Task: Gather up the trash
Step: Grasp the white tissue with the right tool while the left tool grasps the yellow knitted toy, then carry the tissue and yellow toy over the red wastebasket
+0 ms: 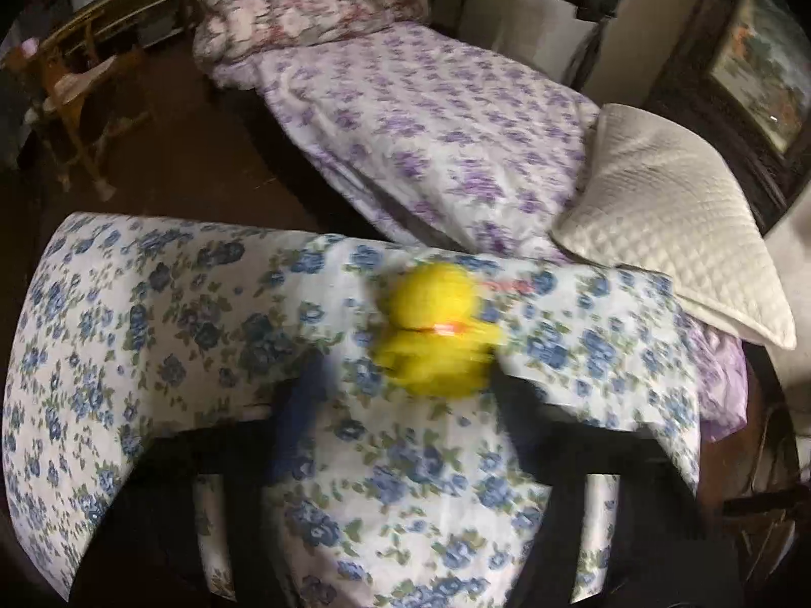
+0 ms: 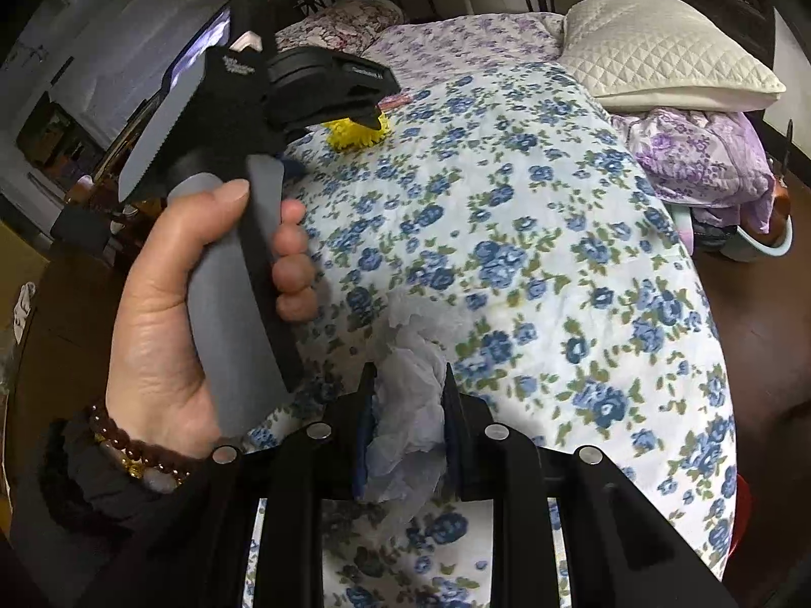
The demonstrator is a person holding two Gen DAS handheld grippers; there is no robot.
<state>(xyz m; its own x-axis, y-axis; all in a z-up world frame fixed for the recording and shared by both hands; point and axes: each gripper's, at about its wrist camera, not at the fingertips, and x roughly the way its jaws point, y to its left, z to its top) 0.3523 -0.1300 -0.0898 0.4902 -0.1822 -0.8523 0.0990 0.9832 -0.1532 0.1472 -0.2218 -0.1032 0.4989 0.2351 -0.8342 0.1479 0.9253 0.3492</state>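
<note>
Currently, at the bottom centre of the right wrist view, my right hand-held gripper point(image 2: 408, 405) is clenched on a crumpled white tissue point(image 2: 408, 405) over the blue-flowered quilt point(image 2: 557, 253). In the upper left of that view, a hand point(image 2: 167, 314) carries my left hand-held gripper point(image 2: 372, 119), whose tips sit on a yellow toy point(image 2: 355, 134). In the left wrist view, that toy point(image 1: 436, 329) lies mid-frame between blurred fingers point(image 1: 299, 400); I cannot tell whether they press it.

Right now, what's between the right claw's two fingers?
A crumpled white tissue, pinched between the right claw's pads above the blue-flowered bedspread. It shows in the right wrist view only.
</note>
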